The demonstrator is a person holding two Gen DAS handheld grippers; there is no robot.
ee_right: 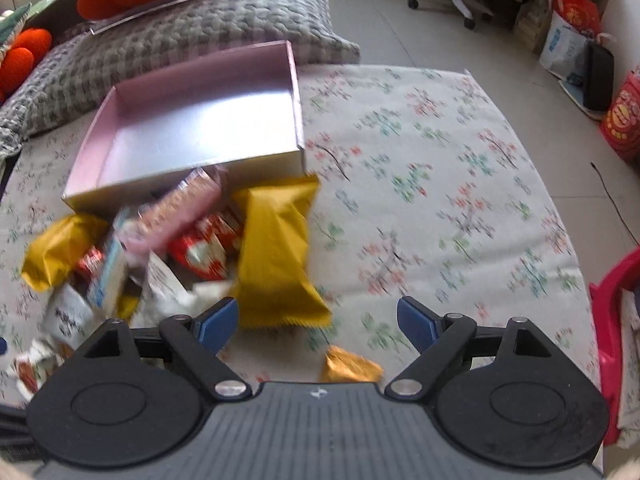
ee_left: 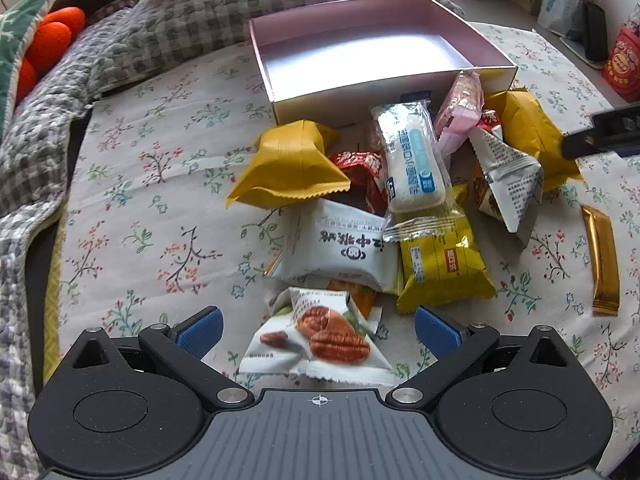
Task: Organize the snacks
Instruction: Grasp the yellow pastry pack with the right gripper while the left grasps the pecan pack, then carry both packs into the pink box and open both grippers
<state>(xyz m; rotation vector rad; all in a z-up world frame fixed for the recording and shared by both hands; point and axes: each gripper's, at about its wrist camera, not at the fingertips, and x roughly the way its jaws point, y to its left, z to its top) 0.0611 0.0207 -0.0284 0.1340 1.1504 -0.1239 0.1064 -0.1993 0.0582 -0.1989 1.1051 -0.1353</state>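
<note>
The left claw (ee_left: 318, 330) is wide open over a nut pack (ee_left: 320, 340), not squeezing it. The right claw (ee_right: 318, 320) is open too, with nothing in it. The snacks (ee_left: 400, 200) lie piled on the flowery bed (ee_left: 140, 200). An open pink box (ee_left: 368, 52) sits at 12 o'clock from the pile.

Box (ee_left: 384, 80): card, pearly pink sheen inside, smooth. Snack packs (ee_left: 416, 160): crinkly plastic film; gold ones (ee_left: 292, 164) glossy foil look, white pecan pack (ee_left: 316, 344) matt. Cloth (ee_left: 152, 208): floral printed cotton, matt. Quilt (ee_left: 168, 28), far left: grey check, puckered, rough. Gripper pads (ee_left: 200, 330): blue ribbed rubber.
</note>
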